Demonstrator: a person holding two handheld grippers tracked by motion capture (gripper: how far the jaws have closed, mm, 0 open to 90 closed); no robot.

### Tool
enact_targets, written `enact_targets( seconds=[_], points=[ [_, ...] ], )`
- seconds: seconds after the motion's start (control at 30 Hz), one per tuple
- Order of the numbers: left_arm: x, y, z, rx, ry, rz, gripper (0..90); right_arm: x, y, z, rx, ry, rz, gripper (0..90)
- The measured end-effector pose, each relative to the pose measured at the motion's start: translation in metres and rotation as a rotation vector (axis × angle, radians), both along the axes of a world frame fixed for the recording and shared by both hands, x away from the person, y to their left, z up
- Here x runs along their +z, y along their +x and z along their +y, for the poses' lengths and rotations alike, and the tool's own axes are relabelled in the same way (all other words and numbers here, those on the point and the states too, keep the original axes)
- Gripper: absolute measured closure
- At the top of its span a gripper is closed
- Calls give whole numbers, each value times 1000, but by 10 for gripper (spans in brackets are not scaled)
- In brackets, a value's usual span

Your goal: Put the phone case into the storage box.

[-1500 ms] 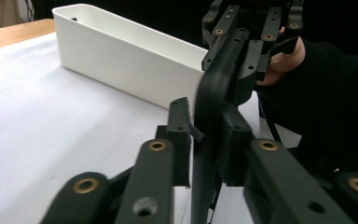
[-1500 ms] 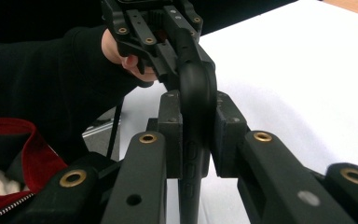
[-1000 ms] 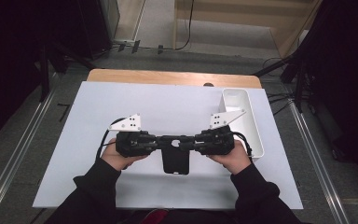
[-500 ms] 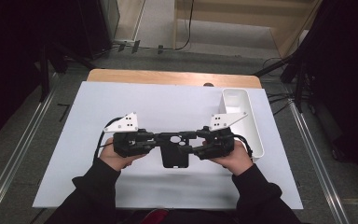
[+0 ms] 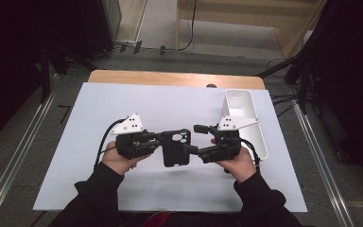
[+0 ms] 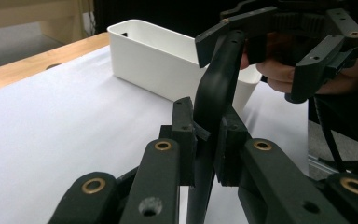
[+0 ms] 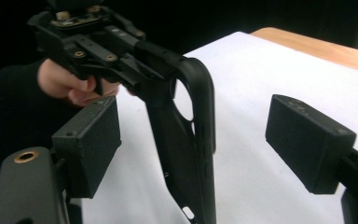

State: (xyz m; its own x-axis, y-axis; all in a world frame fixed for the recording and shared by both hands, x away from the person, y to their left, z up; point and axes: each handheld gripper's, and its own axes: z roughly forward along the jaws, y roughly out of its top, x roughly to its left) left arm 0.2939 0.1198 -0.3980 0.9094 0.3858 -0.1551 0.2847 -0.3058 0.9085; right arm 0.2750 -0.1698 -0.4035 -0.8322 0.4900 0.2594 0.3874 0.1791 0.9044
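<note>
Left gripper [image 5: 158, 139] clamped edge of black rubbery phone case [image 5: 176, 147]. Right gripper [image 5: 194, 138] jaws just opened wide, case between, untouched.

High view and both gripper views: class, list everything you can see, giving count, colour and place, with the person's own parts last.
Phone case: one, black, held above the sheet between the two grippers.
Bin: one, white, on the right side of the sheet.
Sheet: one, white, covering the table.
Table: one, wooden, far edge bare.
Left gripper: one, black, shut on the phone case.
Right gripper: one, black, jaws just opened, pads clear of the case.
Hands: two, in black sleeves.
</note>
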Motion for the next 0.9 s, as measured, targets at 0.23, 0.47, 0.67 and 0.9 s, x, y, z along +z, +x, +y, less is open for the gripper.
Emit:
enact_targets(
  seconds=[0.23,0.47,0.67,0.9],
  points=[
    [-1,1,1,52,-1,16,807,-3,-4,1,-79,-44,-38,0],
    [0,1,0,126,-1,24,807,-5,-7,3,-156,-49,-54,0],
    [1,1,0,189,-13,34,806,-7,-10,9,-207,-75,-78,0],
    [2,-4,-3,228,-17,1,806,-15,-10,18,-264,-99,-59,0]
  ],
)
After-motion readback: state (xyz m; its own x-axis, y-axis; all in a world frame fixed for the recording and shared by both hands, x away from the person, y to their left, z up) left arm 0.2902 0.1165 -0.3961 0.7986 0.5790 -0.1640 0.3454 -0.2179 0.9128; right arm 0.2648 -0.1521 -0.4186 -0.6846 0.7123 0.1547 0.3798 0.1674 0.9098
